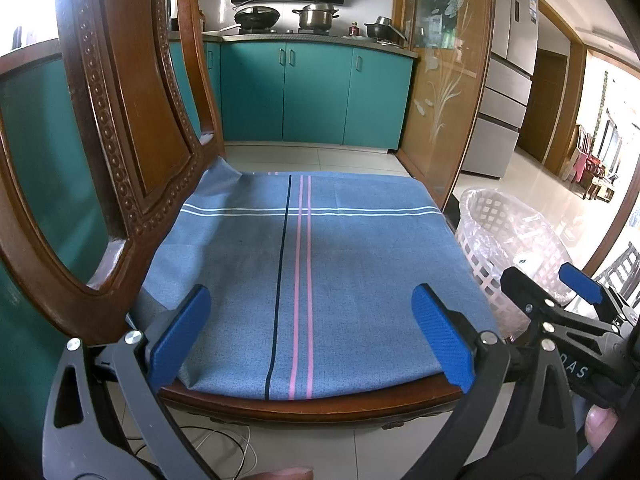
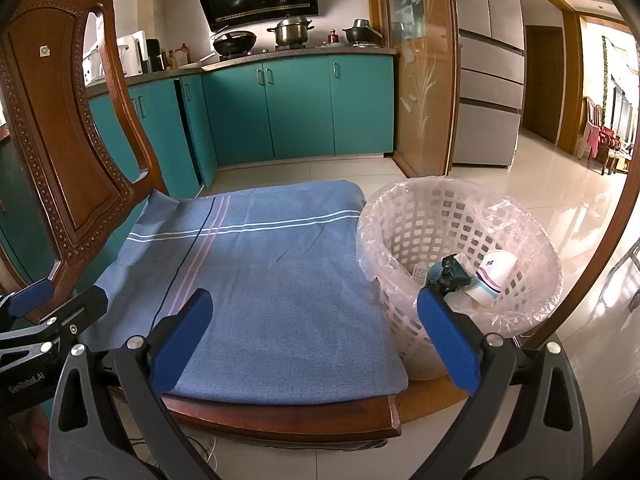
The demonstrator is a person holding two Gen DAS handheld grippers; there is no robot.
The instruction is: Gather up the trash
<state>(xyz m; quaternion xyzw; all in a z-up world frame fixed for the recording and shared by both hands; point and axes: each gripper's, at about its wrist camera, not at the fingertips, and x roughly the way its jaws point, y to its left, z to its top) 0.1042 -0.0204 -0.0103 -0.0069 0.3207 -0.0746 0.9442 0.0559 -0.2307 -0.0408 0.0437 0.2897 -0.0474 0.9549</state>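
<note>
We hold both grippers above the front edge of the chair point(image 2: 72, 128), and each is spread wide with nothing between its pads. The left gripper point(image 1: 310, 340) frames the blue cloth point(image 1: 320, 280) on the seat; the right gripper point(image 2: 314, 338) straddles the seat's right corner and the basket point(image 2: 404, 220).

The trash sits inside that lined basket, at about 2 o'clock from the right gripper: a paper cup point(image 2: 496, 276) lying on its side at 3 o'clock of a dark crumpled wrapper point(image 2: 448, 272), touching it. We see no trash left on the cloth, so collection looks finished or nearly so.

To close the step well, we should sweep both cameras over the seat and the floor at 6 o'clock, where white cables point(image 1: 224, 452) lie, and keep the pads clear of the thin bag liner so it does not snag.
</note>
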